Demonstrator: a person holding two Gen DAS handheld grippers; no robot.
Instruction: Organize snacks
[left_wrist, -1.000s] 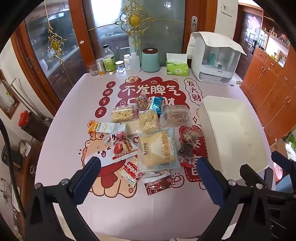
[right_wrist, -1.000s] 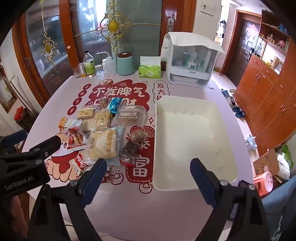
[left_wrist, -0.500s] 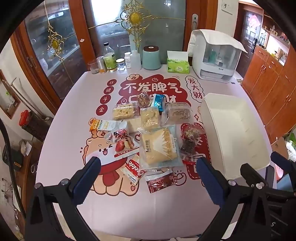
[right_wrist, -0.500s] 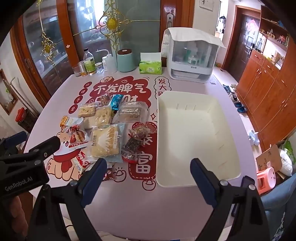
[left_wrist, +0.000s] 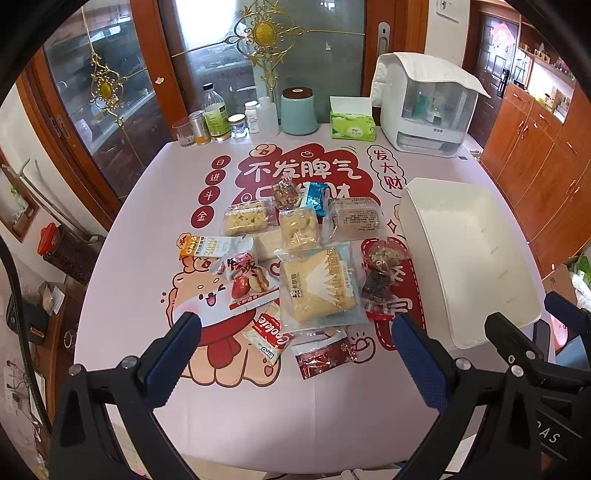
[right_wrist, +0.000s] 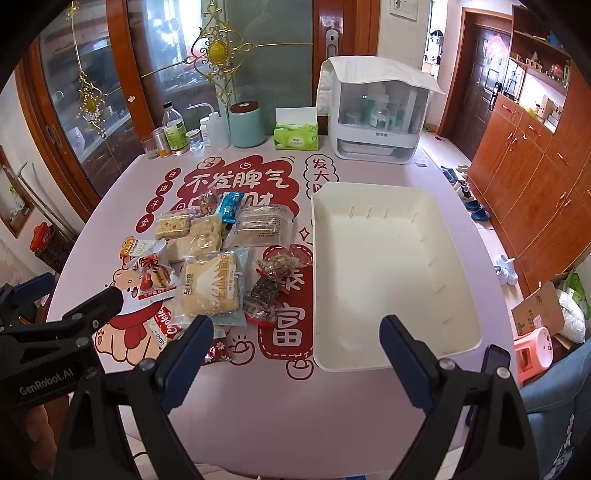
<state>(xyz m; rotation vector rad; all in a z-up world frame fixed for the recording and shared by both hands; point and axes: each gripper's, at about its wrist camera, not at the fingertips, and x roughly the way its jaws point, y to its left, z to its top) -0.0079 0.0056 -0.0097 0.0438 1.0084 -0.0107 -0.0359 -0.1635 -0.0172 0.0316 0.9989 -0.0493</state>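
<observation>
Left tool (left_wrist: 295, 354), right tool (right_wrist: 295, 354) wide open, empty

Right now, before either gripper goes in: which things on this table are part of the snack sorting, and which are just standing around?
For the job:
- snack packets
- white bin, nothing in it

Just lying about:
- bottles and jars
- teal canister
- tissue box
- white cabinet

A home dining room: wooden cabinets (right_wrist: 535, 177), glazed doors (left_wrist: 258, 55), shoes (right_wrist: 476, 212) on the floor.
</observation>
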